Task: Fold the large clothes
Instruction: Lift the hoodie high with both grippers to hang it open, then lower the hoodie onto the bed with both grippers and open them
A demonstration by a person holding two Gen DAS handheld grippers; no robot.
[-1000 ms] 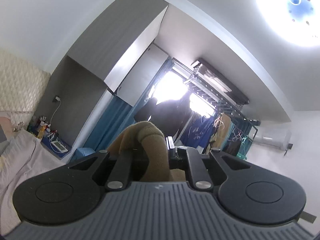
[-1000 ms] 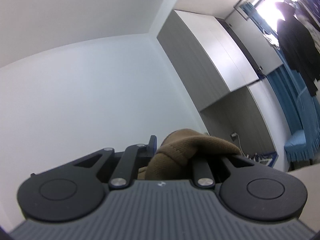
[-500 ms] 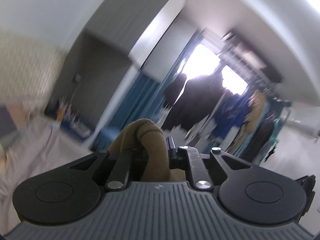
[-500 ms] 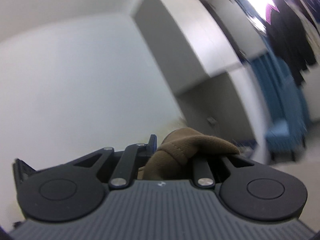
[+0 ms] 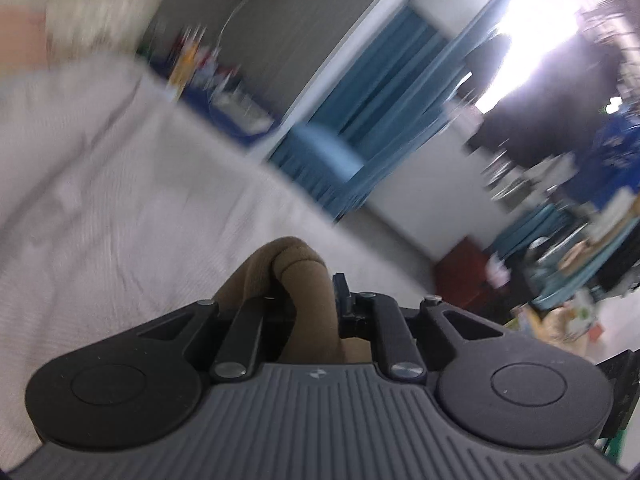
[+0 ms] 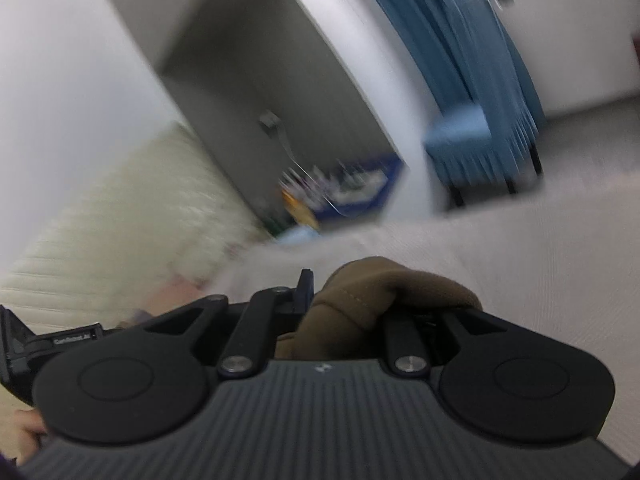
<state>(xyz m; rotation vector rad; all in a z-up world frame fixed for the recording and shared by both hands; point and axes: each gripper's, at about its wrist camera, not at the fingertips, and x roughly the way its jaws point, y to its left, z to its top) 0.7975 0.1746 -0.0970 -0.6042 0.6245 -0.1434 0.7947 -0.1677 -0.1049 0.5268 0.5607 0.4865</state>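
The left gripper is pinching a bunched fold of the brown garment, its jaws pressed close on the cloth. The fabric is humping up out of the jaws in a rounded ridge and running back toward the gripper body. The right gripper is likewise clamping a thick wad of the same garment, and a stitched seam is showing on the wad. How the rest of the garment is hanging below the grippers is hidden by their bodies.

Both grippers are pointing down over the bed, whose pale ribbed cover is filling the ground just beyond the cloth in each view. Past the bed's far edge a blue chair is standing under a blue curtain, and a cluttered blue shelf is sitting against a grey cabinet beside the bed. In the left wrist view dark clothes are hanging before a bright window, well beyond the bed. Both views are smeared by blur, so small items are unreadable. A bit of a hand is showing behind the right gripper at the lower left edge.
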